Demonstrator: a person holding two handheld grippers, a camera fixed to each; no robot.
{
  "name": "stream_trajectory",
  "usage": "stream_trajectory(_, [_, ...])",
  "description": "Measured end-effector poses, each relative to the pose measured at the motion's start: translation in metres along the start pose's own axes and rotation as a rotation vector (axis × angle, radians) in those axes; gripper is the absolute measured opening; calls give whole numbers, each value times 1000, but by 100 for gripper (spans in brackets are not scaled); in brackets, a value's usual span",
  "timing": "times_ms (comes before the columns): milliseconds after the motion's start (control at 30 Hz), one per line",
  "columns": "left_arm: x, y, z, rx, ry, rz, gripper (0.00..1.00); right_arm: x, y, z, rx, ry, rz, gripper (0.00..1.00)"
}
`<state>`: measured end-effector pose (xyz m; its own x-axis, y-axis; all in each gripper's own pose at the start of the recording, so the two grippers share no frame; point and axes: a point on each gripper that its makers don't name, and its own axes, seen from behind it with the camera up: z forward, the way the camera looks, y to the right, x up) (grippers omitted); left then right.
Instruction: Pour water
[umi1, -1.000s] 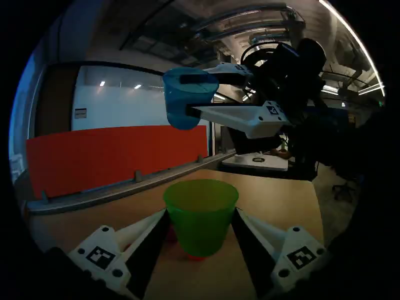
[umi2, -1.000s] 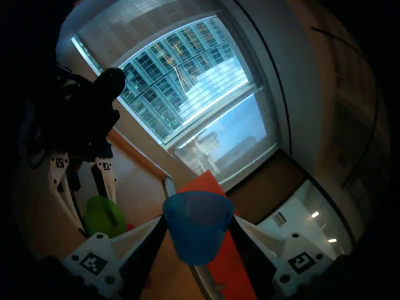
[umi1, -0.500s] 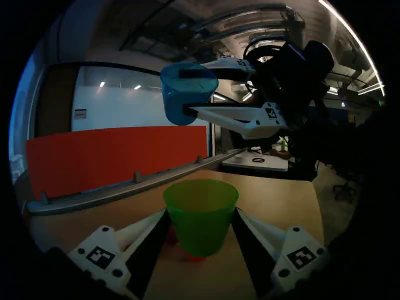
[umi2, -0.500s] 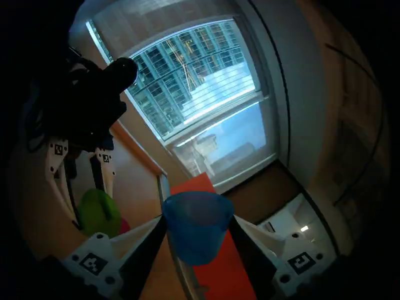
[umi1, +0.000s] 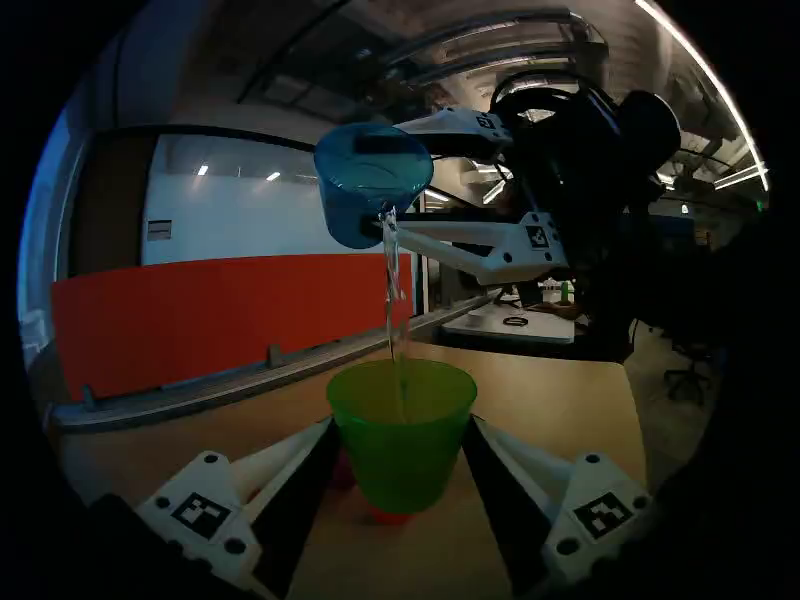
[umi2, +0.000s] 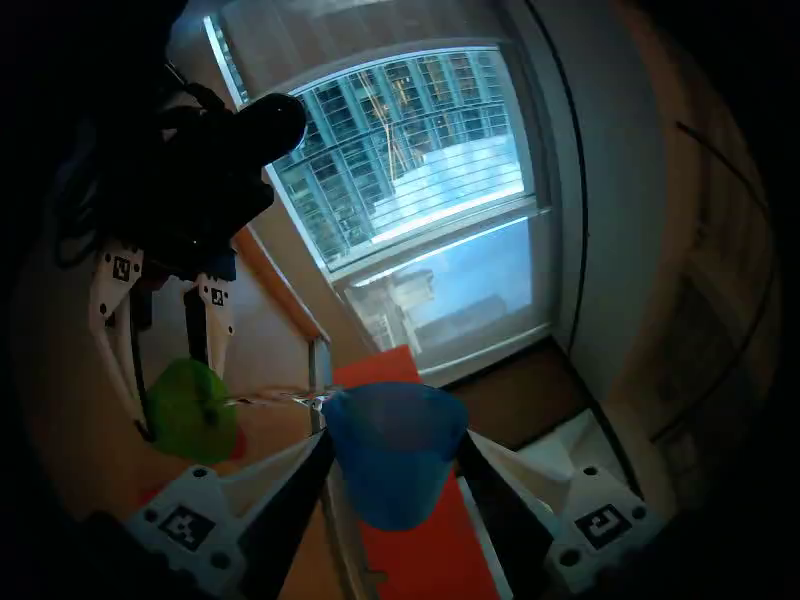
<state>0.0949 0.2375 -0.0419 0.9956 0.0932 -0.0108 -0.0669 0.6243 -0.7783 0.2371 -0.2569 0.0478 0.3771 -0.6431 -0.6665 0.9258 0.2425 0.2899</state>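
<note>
A green cup (umi1: 402, 432) stands upright on the wooden table, and my left gripper (umi1: 400, 455) is shut on its sides. Above it my right gripper (umi1: 385, 185) holds a blue cup (umi1: 366, 195), tipped over toward the green one. A thin stream of water (umi1: 391, 300) falls from the blue rim into the green cup. In the right gripper view the blue cup (umi2: 392, 452) sits between my right gripper's (umi2: 393, 470) fingers, the stream (umi2: 280, 398) runs sideways to the green cup (umi2: 188, 410), and the left gripper (umi2: 170, 345) clasps that cup.
The wooden table (umi1: 560, 400) ends a short way past the green cup, with an orange partition (umi1: 220, 310) along its far left edge. Something small and red (umi1: 343, 468) lies at the green cup's foot. A large window (umi2: 430, 190) spans the right gripper view.
The right gripper has tipped the blue cup further, and water now streams from it into the green cup. The left gripper and green cup have stayed put.
</note>
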Motion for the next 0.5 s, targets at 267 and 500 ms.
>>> stream_trajectory(267, [-1, -1, 0, 1, 1, -1, 82, 0, 1, 3, -5, -6, -40, 88])
stream_trajectory(500, [-1, -2, -1, 3, 2, -1, 82, 3, 2, 5, -8, -4, -62, 88])
